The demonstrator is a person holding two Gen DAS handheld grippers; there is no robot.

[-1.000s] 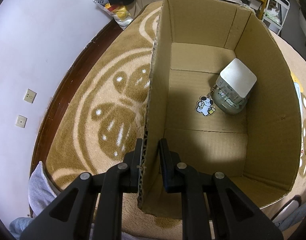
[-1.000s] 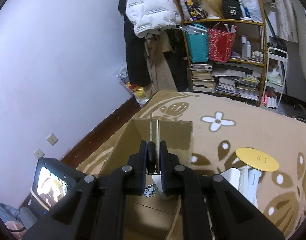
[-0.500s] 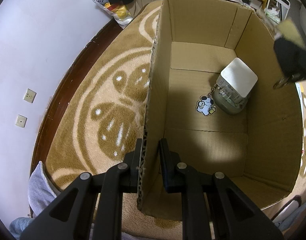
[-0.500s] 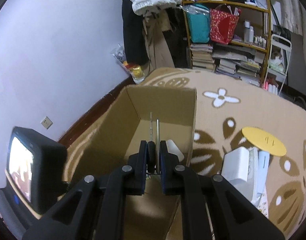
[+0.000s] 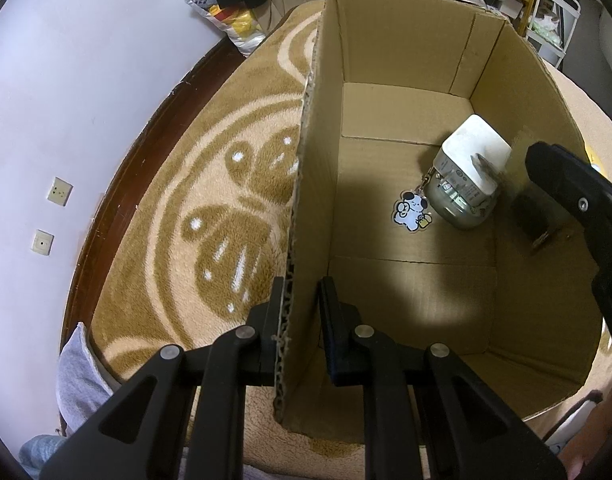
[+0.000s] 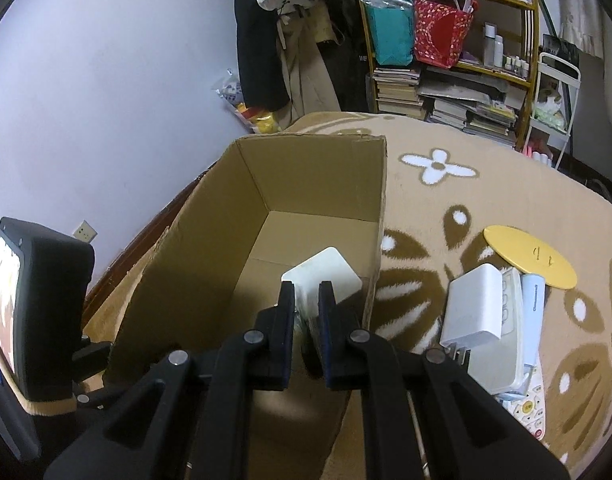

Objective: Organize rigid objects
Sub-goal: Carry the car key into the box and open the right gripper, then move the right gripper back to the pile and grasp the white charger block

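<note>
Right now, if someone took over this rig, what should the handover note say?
Left claw: shut on the cardboard box, gripping its near side wall.
Right claw: shut on a small item, too blurred to name, above the open box.
In the box: white-lidded jar, dog charm beside it.
On the rug outside: white charger, tube, yellow disc, remote.
Left to do: likely drop the held item in, then box the rest.
</note>
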